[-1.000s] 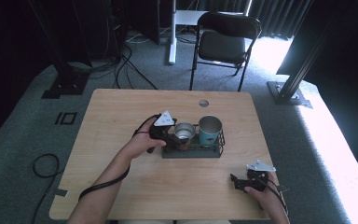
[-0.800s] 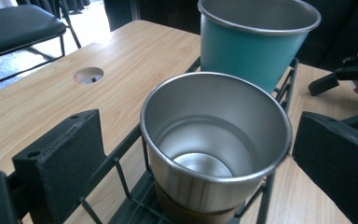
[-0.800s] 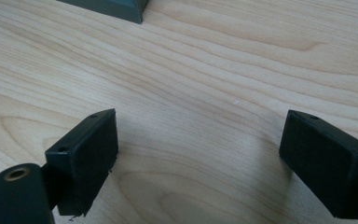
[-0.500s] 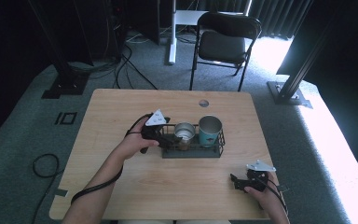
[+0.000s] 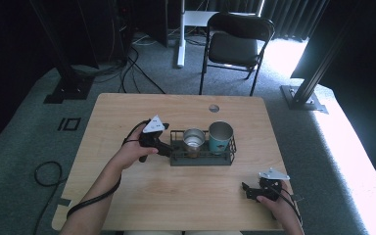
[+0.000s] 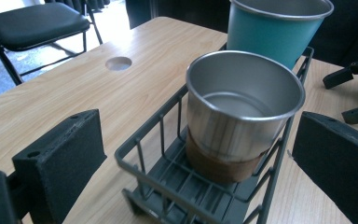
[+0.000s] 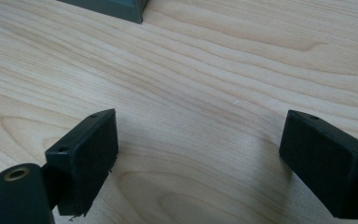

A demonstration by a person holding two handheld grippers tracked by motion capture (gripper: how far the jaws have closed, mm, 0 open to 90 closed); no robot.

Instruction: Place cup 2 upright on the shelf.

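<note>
The table (image 5: 127,191) holds 1 wire rack (image 5: 201,157), 2 metal cups, 1 silver-and-brown (image 5: 194,140) and 1 teal (image 5: 221,136), plus 2 grippers, left (image 5: 169,150) and right (image 5: 247,190).

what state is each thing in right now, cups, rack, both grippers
silver cup: upright in the rack, empty, nothing gripping it
teal cup: upright in the rack next to the silver cup; can't see into it
wire rack: flat on the table, holding both cups
left gripper: jaws open, at the rack's left end, facing the silver cup
right gripper: jaws open, holding nothing, low over bare table
folding chair: unfolded, seat empty
</note>
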